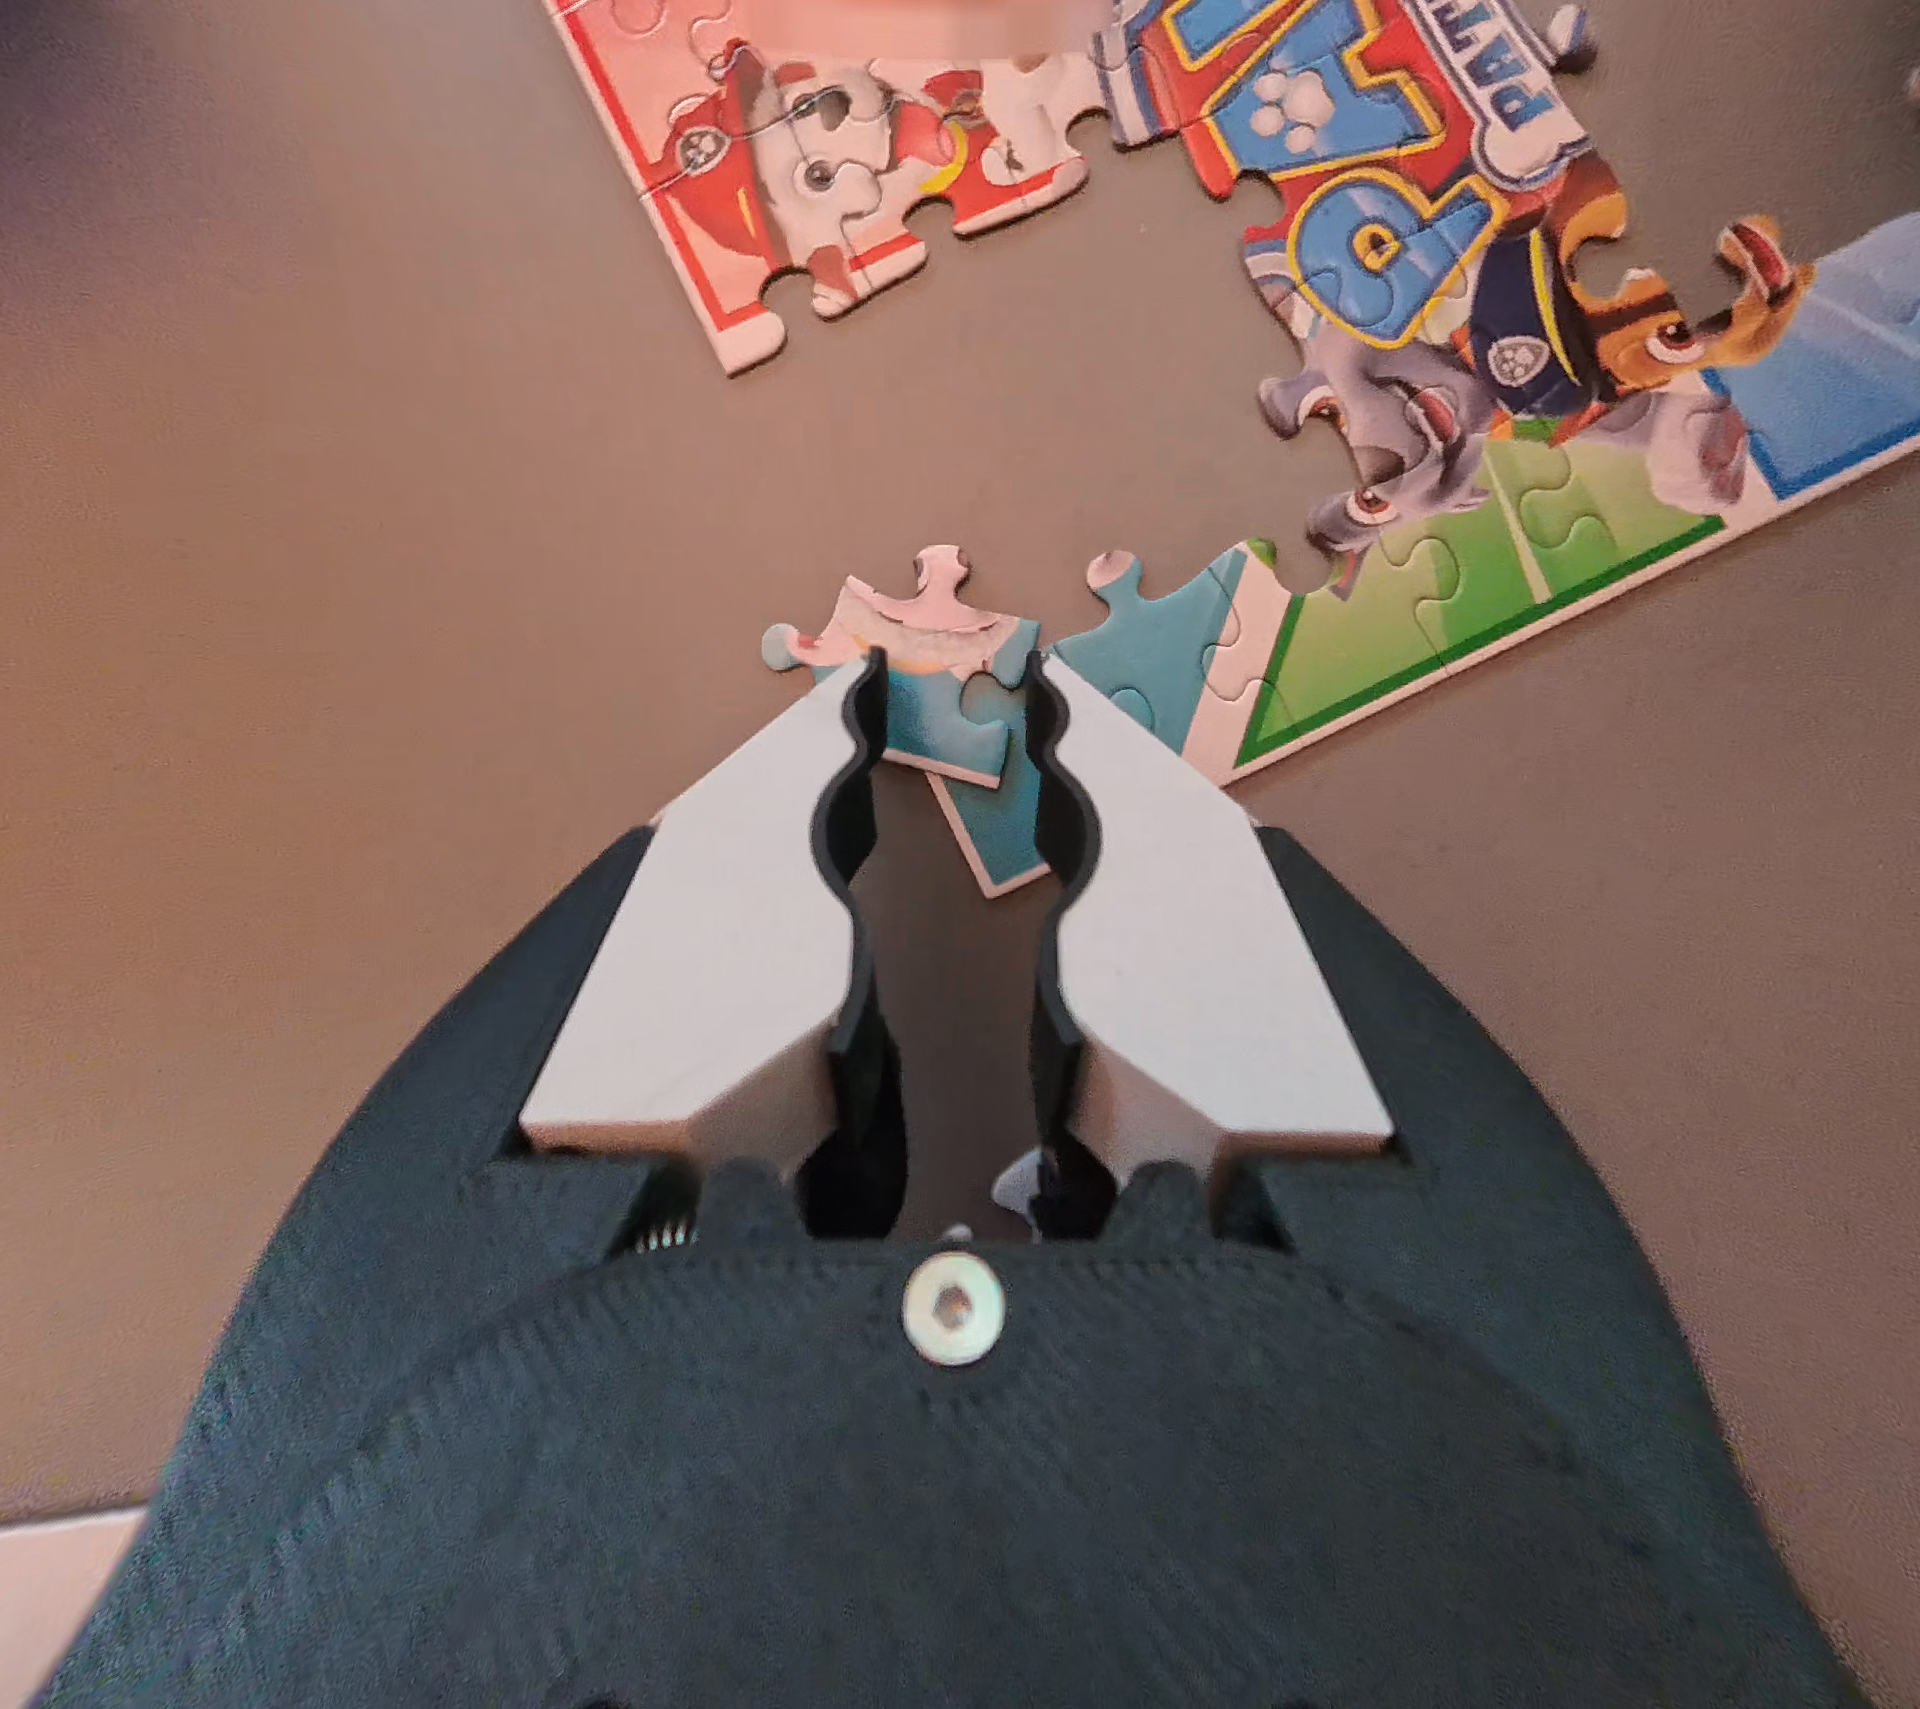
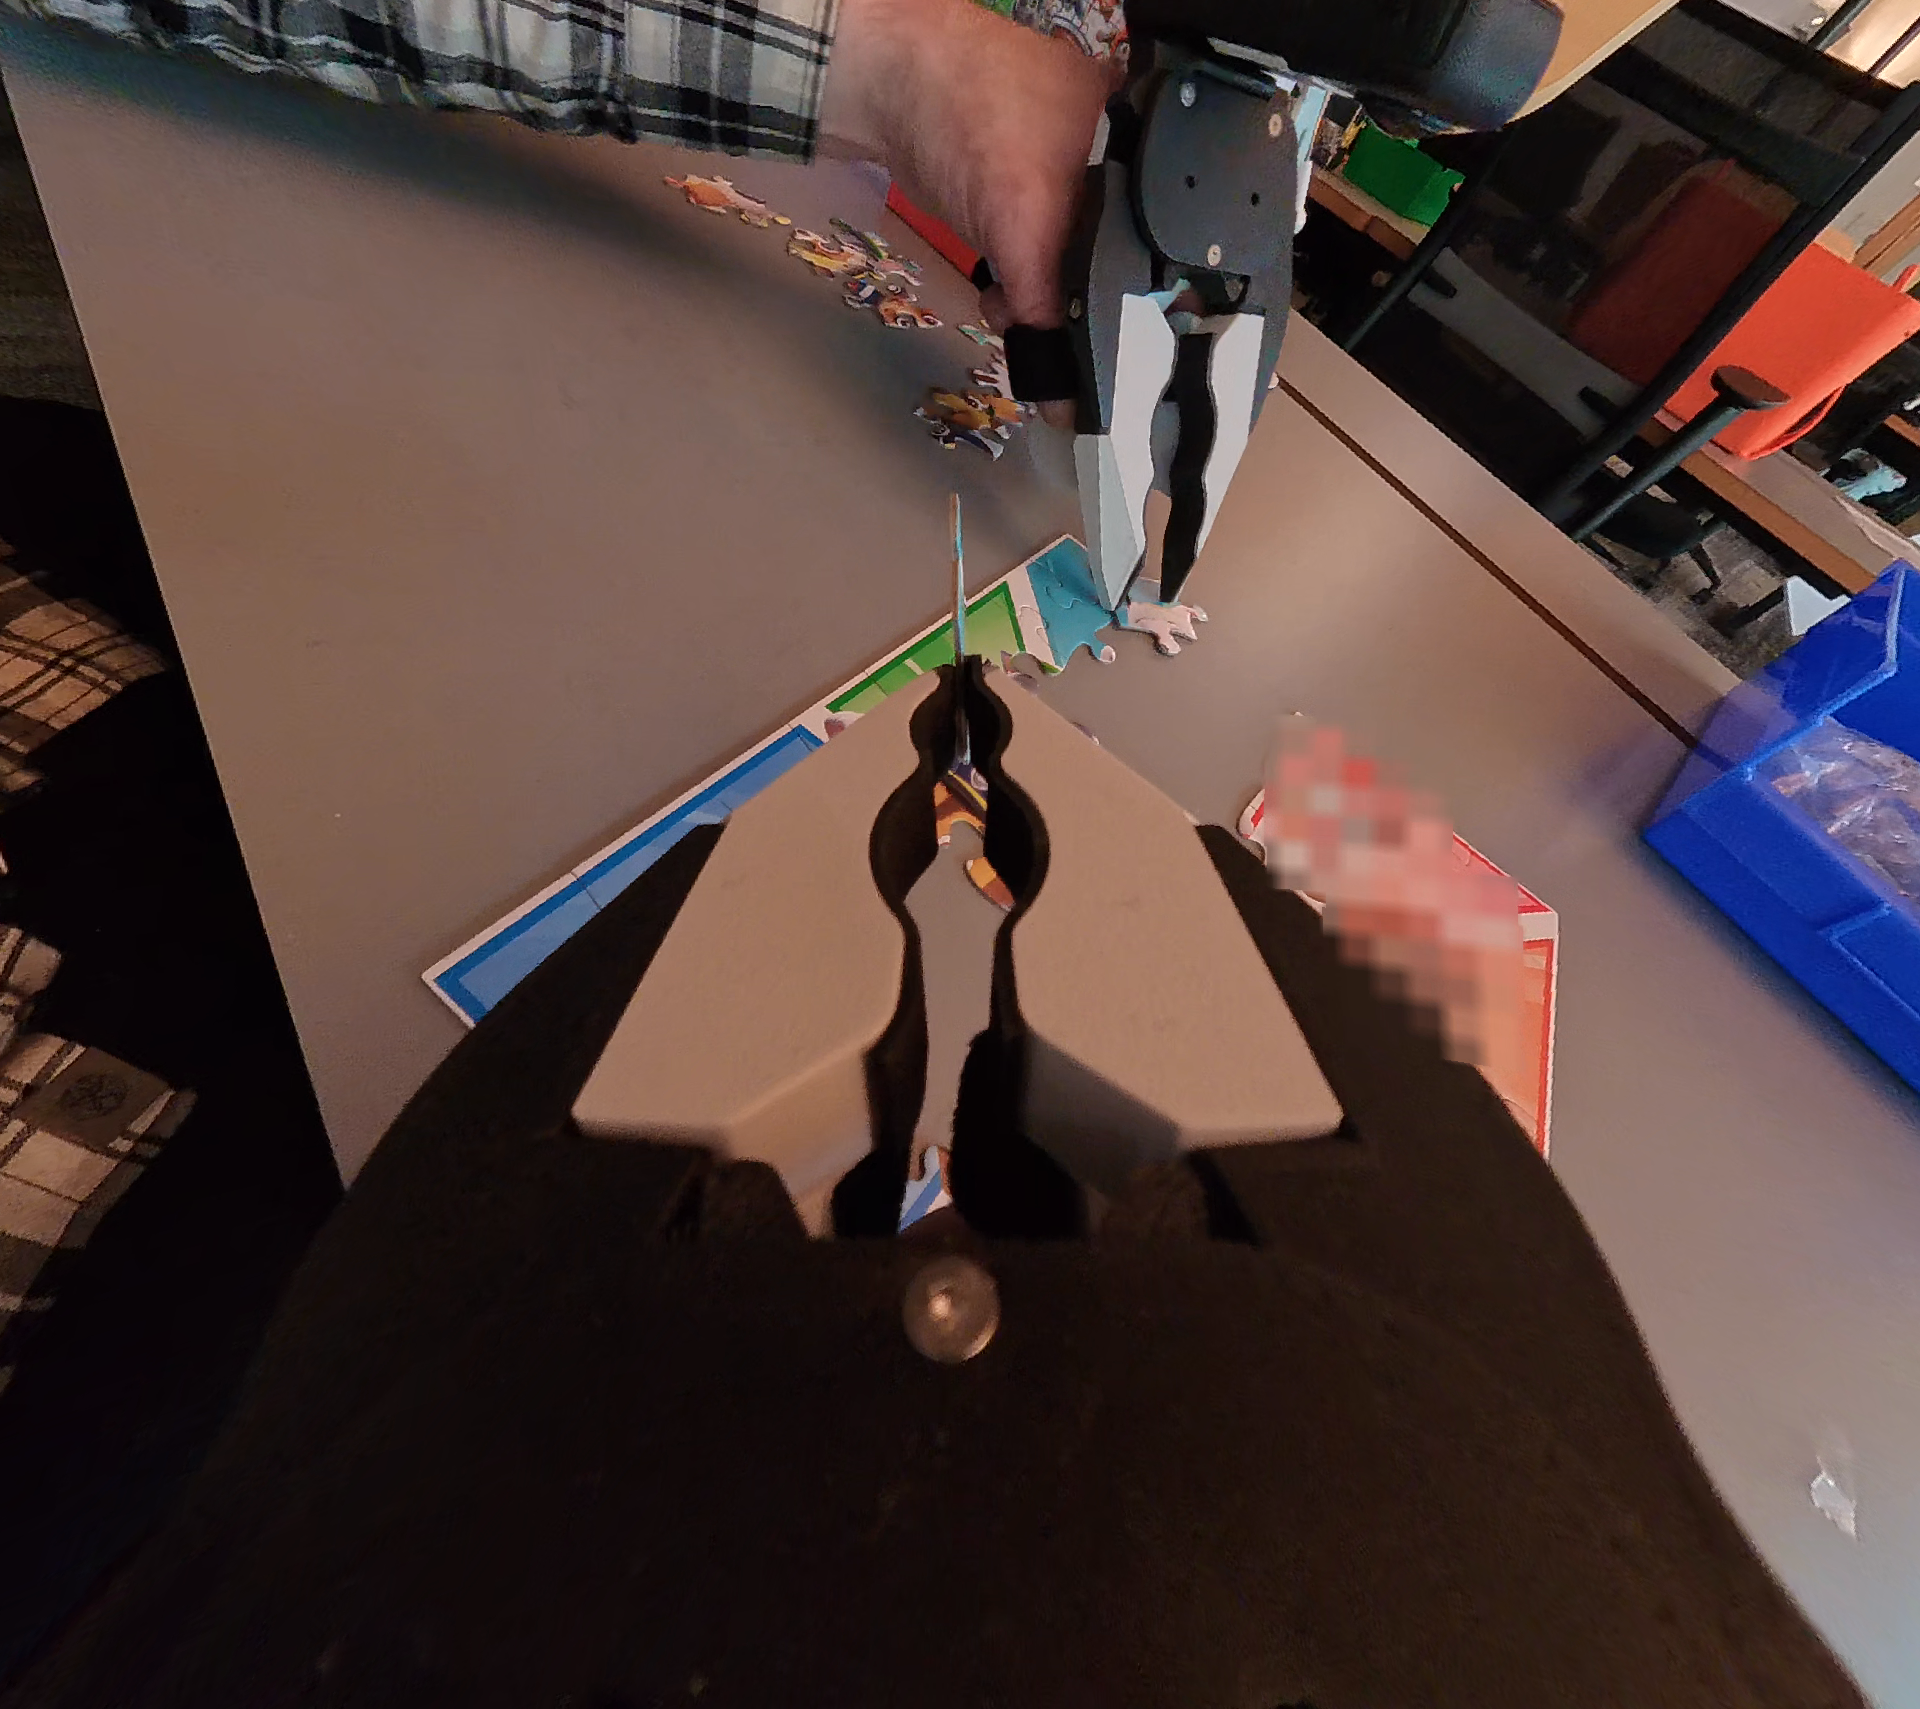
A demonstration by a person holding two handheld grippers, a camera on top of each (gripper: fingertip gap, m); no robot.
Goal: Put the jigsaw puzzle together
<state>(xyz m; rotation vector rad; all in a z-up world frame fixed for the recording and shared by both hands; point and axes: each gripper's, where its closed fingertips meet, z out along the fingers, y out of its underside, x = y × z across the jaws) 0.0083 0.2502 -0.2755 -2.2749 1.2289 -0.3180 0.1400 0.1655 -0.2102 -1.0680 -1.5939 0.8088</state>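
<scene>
A: Puzzle point(image 1: 1507, 225) lies part-built on the grey table point(image 1: 312, 516), toward one o'clock of the left gripper point(image 1: 954, 672); its jaws sit narrowly apart over a loose pale-blue piece point(image 1: 935, 651).

B: Right gripper point(image 2: 964, 683) pinches another piece point(image 2: 957, 579) upright, edge-on; spare pieces point(image 2: 862, 267) lie at twelve o'clock.

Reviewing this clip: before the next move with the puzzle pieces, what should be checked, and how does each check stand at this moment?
1. Left gripper tips are at the loose blue-and-white piece: ok.
2. Left jaws actually clamp that piece: cannot tell; a gap shows between them, and the piece lies partly over another one.
3. Right gripper holds its piece: ok, pinched edge-on, upright between the shut jaws.
4. Assembled green and blue border section lies flat on the table: ok.
5. The held piece's target slot is identified: cannot tell.
6. The two grippers are apart: ok.
</scene>
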